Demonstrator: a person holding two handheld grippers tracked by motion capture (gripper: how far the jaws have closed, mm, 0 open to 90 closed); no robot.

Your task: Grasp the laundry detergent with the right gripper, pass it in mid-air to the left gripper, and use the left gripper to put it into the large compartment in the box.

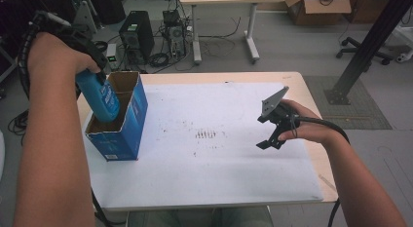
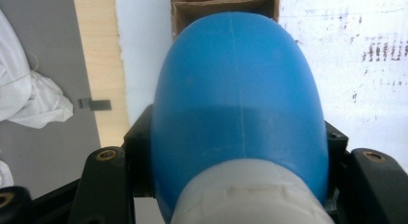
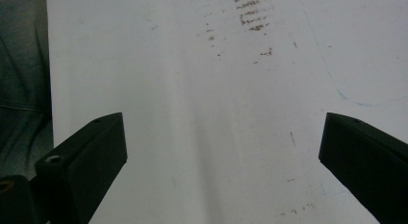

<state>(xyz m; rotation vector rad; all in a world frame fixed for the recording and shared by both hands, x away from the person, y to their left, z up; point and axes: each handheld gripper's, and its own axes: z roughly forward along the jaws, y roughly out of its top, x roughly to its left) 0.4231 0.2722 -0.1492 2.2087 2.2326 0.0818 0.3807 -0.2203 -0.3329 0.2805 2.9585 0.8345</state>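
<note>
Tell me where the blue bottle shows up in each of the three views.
High view: blue bottle at left, held in the left claw, its base dipping into the open blue box.
Left gripper view: centre, large, clamped between the jaws.
Right gripper view: not in it.
Shared landmark: the brown smudge rows on the white sheet.

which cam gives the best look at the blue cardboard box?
High view: the open-topped blue cardboard box shows whole, standing at the table's left edge, with the blue plastic bottle held by the left claw going in. Left gripper view catches just its brown inner rim past the bottle.
</note>
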